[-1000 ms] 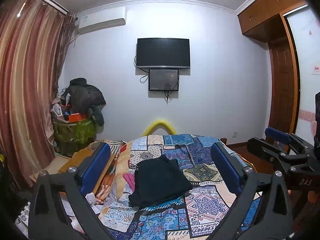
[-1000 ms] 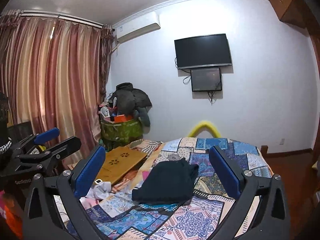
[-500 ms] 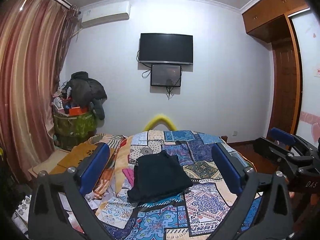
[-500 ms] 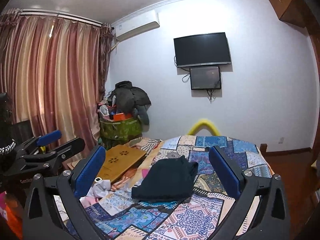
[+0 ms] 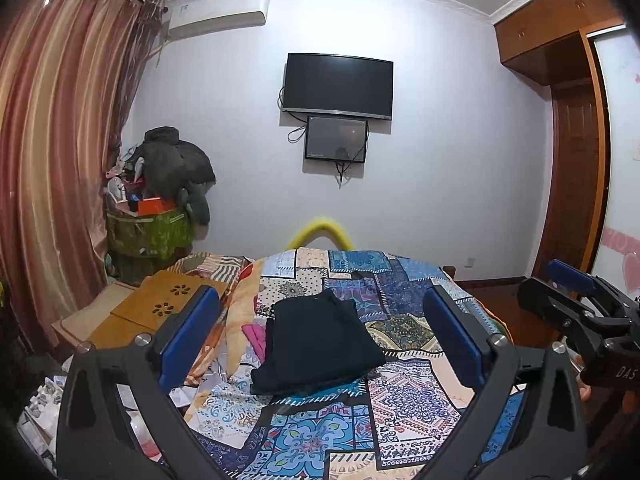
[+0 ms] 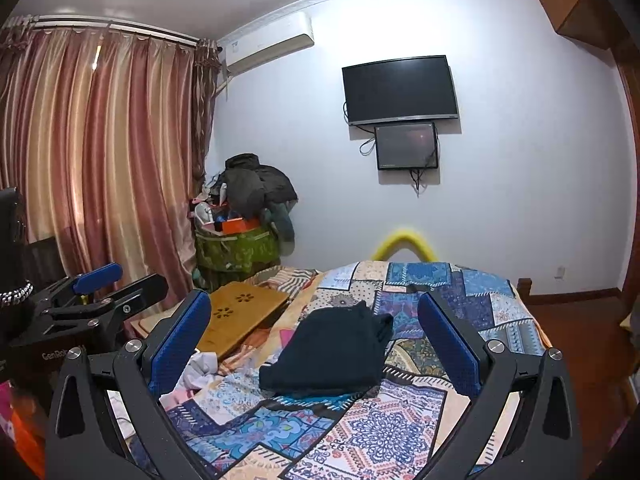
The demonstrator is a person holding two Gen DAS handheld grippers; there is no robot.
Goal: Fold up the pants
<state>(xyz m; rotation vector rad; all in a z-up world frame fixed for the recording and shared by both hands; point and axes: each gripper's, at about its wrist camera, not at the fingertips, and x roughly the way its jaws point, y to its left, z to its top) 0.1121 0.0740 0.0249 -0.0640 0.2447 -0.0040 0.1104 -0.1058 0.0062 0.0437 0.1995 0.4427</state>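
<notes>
The dark, soft-cloth folded pants (image 5: 318,344) lie mid-frame on the patchwork quilt (image 5: 404,400). The left gripper (image 5: 320,340) and right gripper (image 6: 316,344) both gape wide, empty. The limp, light fabric probably sags; pinch a doubled edge.

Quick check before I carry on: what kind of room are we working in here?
Most likely a home bedroom: the folded dark pants lie on a bed with a patchwork quilt, a TV hangs on the far wall, and long curtains cover the window side.
</notes>
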